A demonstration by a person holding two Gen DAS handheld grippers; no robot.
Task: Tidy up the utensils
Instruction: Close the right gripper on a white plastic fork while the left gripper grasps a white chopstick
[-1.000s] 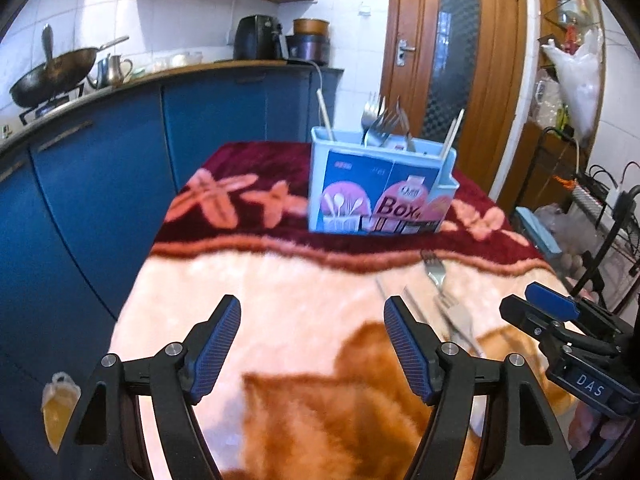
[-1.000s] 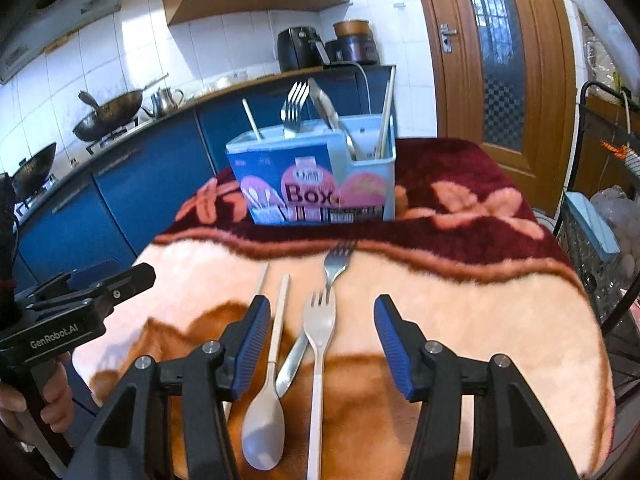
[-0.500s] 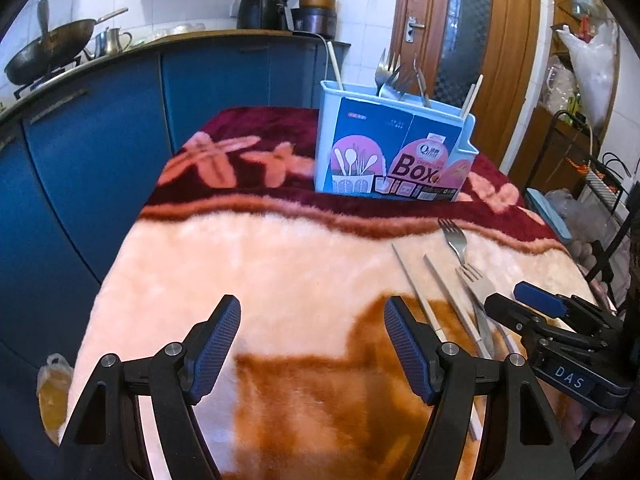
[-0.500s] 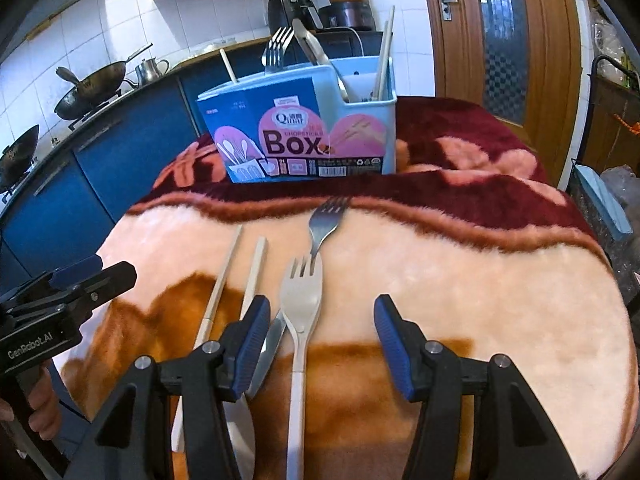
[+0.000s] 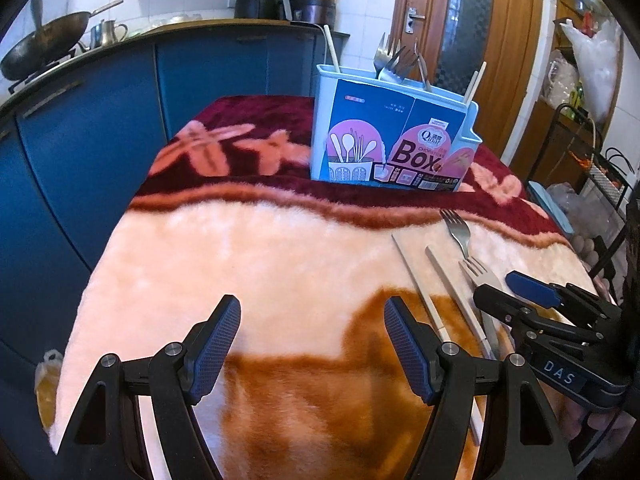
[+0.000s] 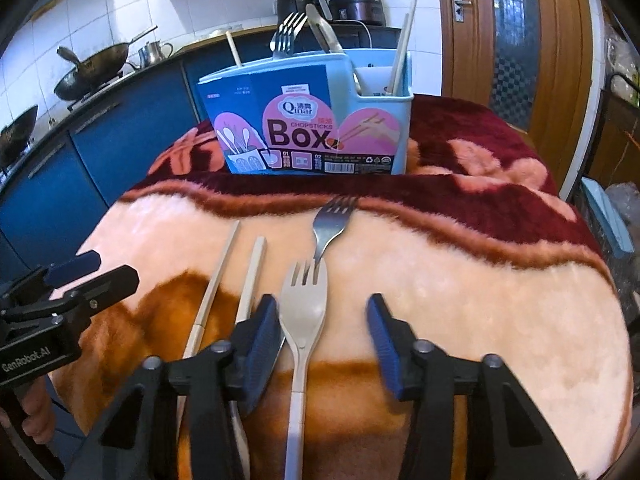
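Note:
A light blue utensil box with a pink "Box" label stands at the far middle of the table; it also shows in the left wrist view. It holds forks, a spoon and chopsticks. On the blanket lie a beige plastic fork, a metal fork, and two beige chopsticks. My right gripper is open, low over the beige fork's head. My left gripper is open and empty over bare blanket, left of the utensils.
The table carries a fluffy peach, orange and maroon blanket. Blue kitchen cabinets run along the left with woks on the counter. A wooden door and a wire rack are at the right.
Both grippers have moved forward and lower toward the table. The right gripper now has the beige fork's head between its open fingers. Both stay open.

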